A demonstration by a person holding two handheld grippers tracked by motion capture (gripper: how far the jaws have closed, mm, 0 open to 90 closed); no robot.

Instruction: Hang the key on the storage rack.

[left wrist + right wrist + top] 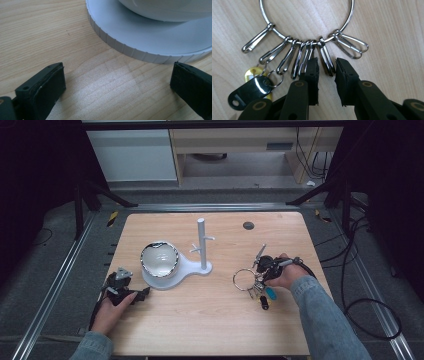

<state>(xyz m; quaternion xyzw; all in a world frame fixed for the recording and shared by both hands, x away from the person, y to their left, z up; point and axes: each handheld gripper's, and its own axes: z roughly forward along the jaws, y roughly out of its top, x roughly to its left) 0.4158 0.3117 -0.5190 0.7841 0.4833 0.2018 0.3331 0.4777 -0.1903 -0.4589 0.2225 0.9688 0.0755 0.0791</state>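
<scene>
Keyring (307, 22) lies flat on the table (210, 320) at lower right of the high view, straight ahead of the right gripper (327, 68), whose nearly closed jaws straddle one clip (325, 58); whether the pads pinch it is unclear. Left gripper (117, 82) gapes empty beside the white stand (130, 42)

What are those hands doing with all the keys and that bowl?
A person sits at a wooden table with a gripper in each hand. The right gripper is down at a big key ring lying on the table, its jaws nearly together around one of the metal clips hanging from it. The left gripper rests on the table with its jaws wide open and nothing between them, next to a white stand that has a peg post and a bowl on its base.
</scene>
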